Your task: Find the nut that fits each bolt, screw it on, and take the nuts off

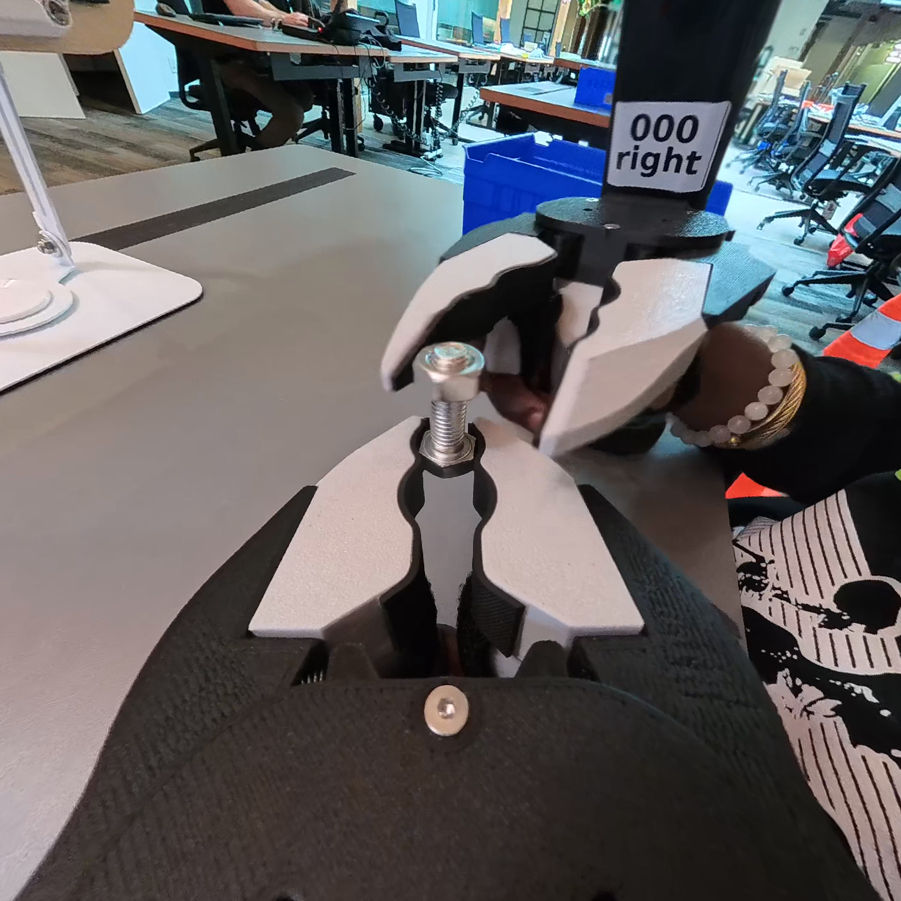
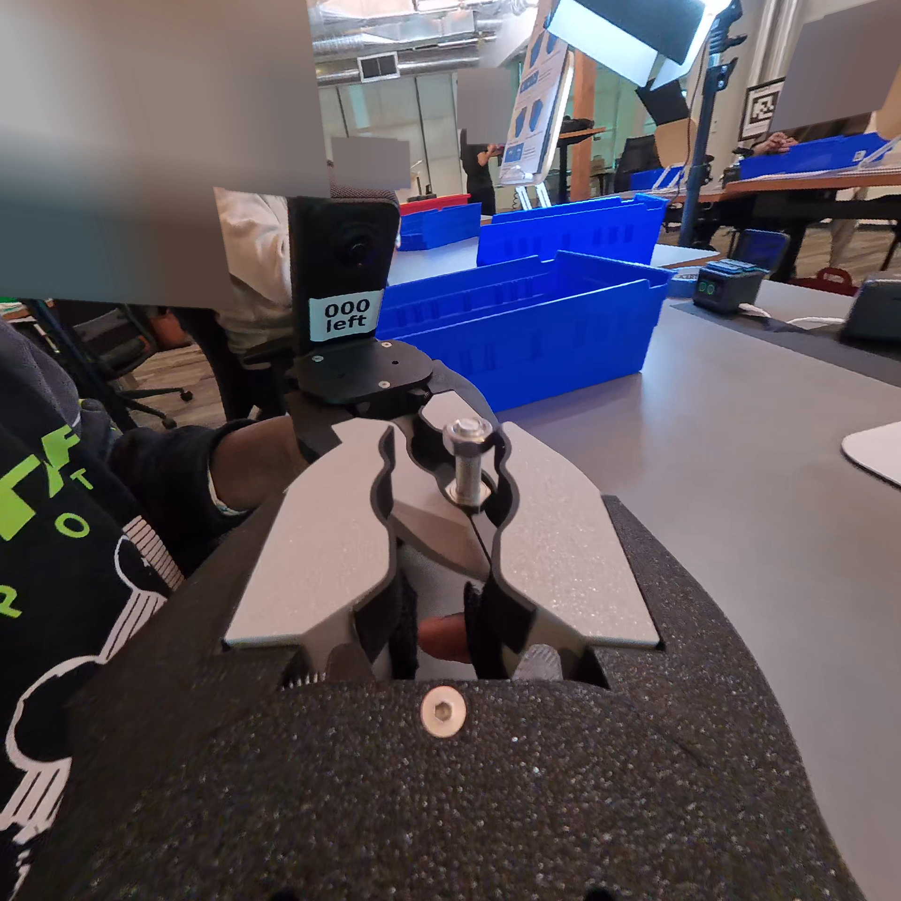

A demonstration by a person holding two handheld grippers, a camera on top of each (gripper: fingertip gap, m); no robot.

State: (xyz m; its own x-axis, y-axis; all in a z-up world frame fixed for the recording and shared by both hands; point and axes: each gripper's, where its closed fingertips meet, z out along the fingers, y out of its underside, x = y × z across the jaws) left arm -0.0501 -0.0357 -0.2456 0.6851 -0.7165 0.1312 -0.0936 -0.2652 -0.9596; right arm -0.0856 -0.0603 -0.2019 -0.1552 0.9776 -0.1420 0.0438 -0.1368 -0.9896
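Grey and bare, the table (image 1: pixel 253 370) is crossed by a dark strip ahead of the left tool (image 1: pixel 446 441), whose fingers are closed on a nut (image 1: pixel 447 452) carrying an upright bolt (image 1: pixel 451 390). Around the bolt head the right tool (image 2: pixel 470 446) is parted, not gripping. Blue bins (image 2: pixel 531 331) are seen beyond both tools; office desks and chairs fill the room behind.

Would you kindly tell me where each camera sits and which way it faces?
Left wrist view: on the left gripper, facing its fingertips around the nut on the bolt; right gripper and a hand opposite.
Right wrist view: on the right gripper, facing the left gripper, a sleeve and blue bins.
Shared: bolt, both grippers, grey table.
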